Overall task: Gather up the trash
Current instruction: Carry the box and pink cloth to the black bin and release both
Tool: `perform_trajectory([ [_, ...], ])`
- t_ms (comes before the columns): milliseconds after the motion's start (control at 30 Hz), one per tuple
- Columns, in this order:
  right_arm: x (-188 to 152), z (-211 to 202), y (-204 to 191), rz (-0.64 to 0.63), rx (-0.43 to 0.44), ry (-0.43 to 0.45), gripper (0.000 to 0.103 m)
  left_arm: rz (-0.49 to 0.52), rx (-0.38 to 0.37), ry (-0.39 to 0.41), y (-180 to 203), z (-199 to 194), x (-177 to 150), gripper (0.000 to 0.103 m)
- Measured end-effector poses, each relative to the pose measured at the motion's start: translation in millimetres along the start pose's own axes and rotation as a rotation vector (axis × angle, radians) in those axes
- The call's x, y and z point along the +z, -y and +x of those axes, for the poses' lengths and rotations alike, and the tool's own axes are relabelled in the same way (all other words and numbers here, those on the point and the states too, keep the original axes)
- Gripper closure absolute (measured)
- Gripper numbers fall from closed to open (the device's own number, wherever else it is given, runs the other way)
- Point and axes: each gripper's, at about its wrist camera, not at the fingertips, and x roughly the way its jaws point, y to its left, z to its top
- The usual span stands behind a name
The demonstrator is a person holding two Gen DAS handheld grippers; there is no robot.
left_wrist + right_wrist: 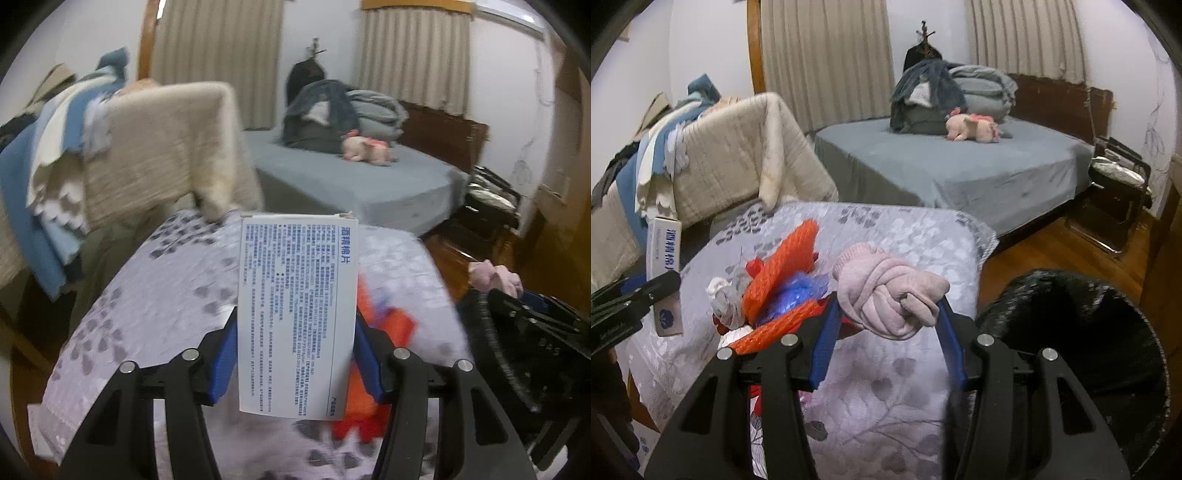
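The left gripper (pixel 295 332) is clamped on a white box (pixel 297 314) printed with blue text, held upright between its blue pads above the table (pixel 147 295), which wears a grey leaf-print cloth. The same box (pixel 663 273) shows at the left edge of the right wrist view, over the table's left side.

The right gripper (pixel 886 325) grips a knotted pink sock (pixel 890 295), lifted over the table's middle toward its right edge. Just left of the sock, on the table, lies a heap of orange net (pixel 783 266), blue plastic (pixel 794 301) and a white wad (pixel 722 295). Off the table's right edge stands a black bin (pixel 1071 332), mouth open.

Behind the table's far left corner is a chair draped in beige cloth (pixel 738 155). Farther back, a bed (pixel 960 162) carries piled clothes (pixel 942 99) and a pink plush pig (pixel 973 127).
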Motion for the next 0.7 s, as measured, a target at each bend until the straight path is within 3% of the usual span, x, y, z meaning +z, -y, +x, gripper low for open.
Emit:
perform_trajectory([
  [200,-3.4,-33.5,34.4,0.041,-0.061,0.037,0.055,0.045,-0.134,0.004,54.0,-1.2,13.4,0.047],
  [700,-52.7,-90.6,152.0,0.176,-0.345,0.028,0.054,0.228,-0.417,-0.051,212.9,22.5,4.4,0.047],
])
